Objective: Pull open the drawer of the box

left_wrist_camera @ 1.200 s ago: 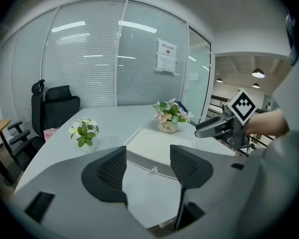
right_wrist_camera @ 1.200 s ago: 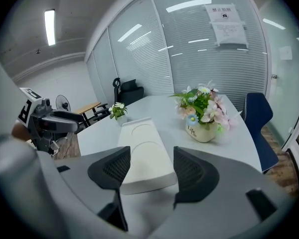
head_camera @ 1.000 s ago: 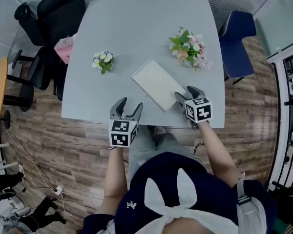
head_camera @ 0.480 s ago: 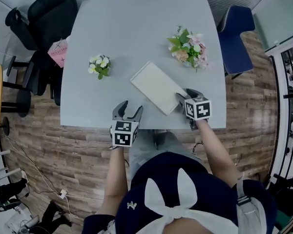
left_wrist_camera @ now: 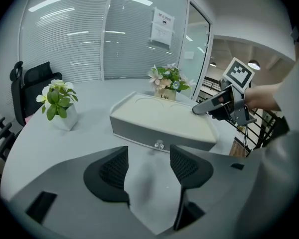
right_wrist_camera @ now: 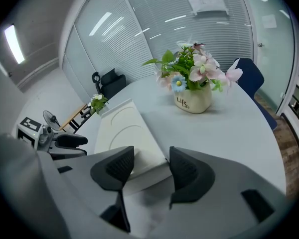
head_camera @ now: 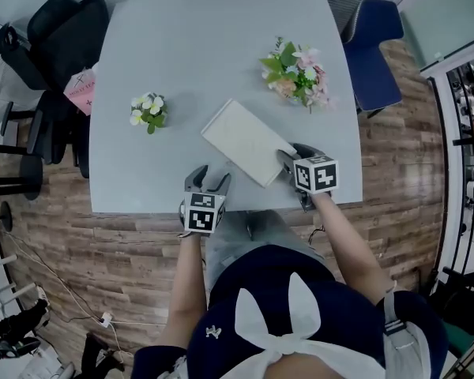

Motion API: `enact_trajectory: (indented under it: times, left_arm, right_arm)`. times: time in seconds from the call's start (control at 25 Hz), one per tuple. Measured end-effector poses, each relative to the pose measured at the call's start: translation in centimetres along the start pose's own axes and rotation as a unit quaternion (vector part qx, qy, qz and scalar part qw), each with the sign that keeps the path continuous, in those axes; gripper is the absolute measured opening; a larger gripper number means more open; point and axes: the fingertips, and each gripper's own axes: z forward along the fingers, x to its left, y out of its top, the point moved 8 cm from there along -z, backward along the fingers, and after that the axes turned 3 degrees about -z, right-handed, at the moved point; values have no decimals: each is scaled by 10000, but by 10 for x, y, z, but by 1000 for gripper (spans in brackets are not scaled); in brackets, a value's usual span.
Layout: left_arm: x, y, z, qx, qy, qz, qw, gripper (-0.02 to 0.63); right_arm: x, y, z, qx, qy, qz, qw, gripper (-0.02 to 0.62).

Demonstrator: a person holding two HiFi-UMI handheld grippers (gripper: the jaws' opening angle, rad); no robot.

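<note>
Box (head_camera: 245,140) lies flat and slantwise near the front edge of the table (head_camera: 213,38), between a plant (head_camera: 148,110) and a flower pot (head_camera: 296,76). Its drawer (left_wrist_camera: 149,136), with a little clear knob (left_wrist_camera: 159,144), faces the left gripper (head_camera: 208,182) and looks flush with the box (no gap that I can see). That gripper hovers just short of the knob, jaws apart with nothing between them. The right gripper (head_camera: 294,155) is at the box's near right corner, its jaws closing with the corner between them; the pads do not seem to press on it. The person stands at the table's edge, both arms out.
</note>
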Motion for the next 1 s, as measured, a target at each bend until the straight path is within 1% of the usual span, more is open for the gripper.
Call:
enact_trajectory:
  times: [0.28,0.4,0.56,0.72,1.0]
  left_arm:
    - [-4,-6,20,187,-87,111,9997,272]
    - [-5,-7,29,187,-117,225,9995,272]
    - [-8,-3,35,319,-220,352,9986,268]
    - [-9,0,39,423,-159,570,9973,205]
    - [-13,3,46,545,-335,749,9951,201]
  right_arm:
    - [0,0,0,-1,-16,-10,10000,227]
    - [0,0,0,17,-14,-6,10000,227]
    - [-1,2,0,77,-21,29,10000,227]
    - [-1,4,-1,63,-38,55,10000,227]
    - [-1,5,-1,86,-28,64,9999,227]
